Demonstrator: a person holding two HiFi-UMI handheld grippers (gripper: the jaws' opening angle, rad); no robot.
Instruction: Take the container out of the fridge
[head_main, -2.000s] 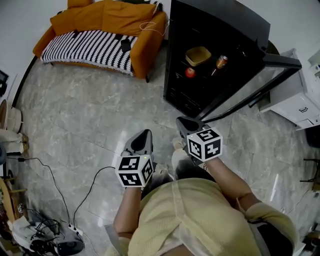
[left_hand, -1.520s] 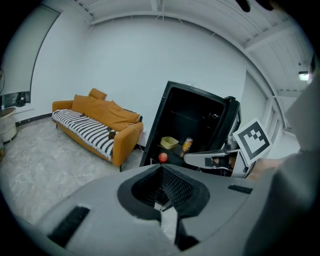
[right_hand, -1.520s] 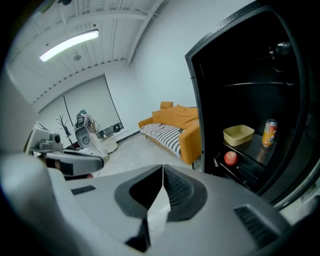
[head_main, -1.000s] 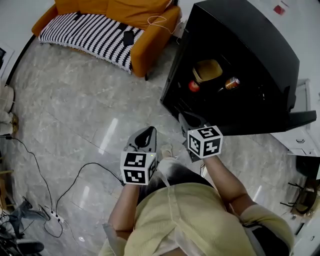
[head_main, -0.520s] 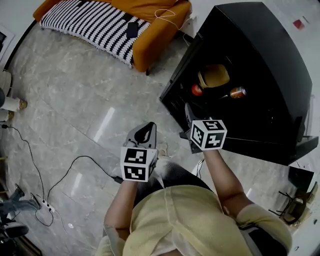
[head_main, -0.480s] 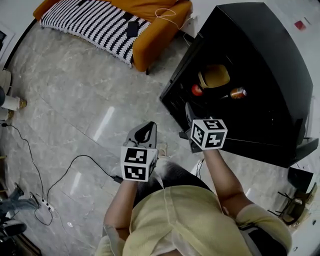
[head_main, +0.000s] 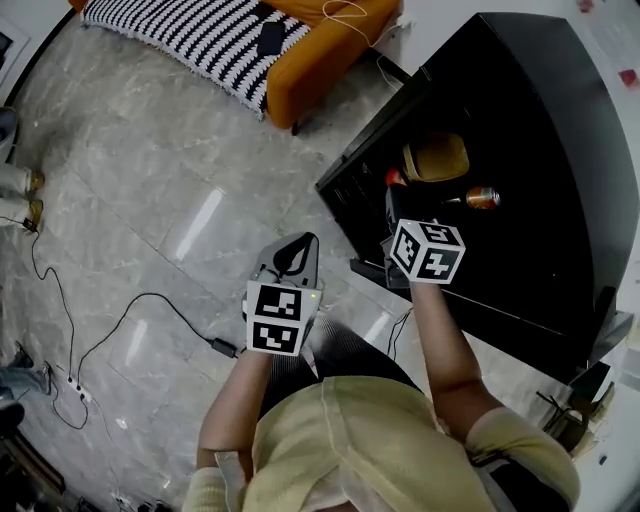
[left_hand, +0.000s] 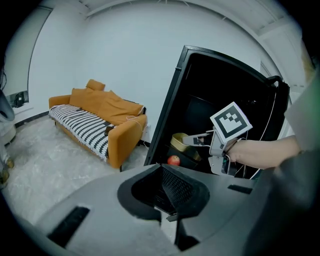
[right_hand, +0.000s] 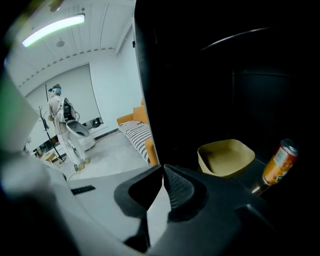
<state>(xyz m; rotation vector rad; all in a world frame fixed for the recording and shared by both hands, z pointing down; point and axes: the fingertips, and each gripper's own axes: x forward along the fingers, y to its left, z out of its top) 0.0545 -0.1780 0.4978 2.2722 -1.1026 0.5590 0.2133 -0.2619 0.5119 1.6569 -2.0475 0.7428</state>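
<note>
The right gripper (head_main: 391, 207), jaws closed and empty, is nearer the mustard-yellow rounded-square plastic container (head_main: 437, 157), which lies at its 1 o'clock.

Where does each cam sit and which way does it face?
Head view: on the person's head, steeply down at floor, sofa and open fridge; shows torso, forearms, left gripper, right gripper.
Left gripper view: on the left gripper, forward toward sofa and fridge; shows own shut jaws, plus right gripper and forearm.
Right gripper view: on the right gripper, into the fridge at container and can; shows own shut jaws.
Shared: all three see the container; head and left also the apple.
</note>
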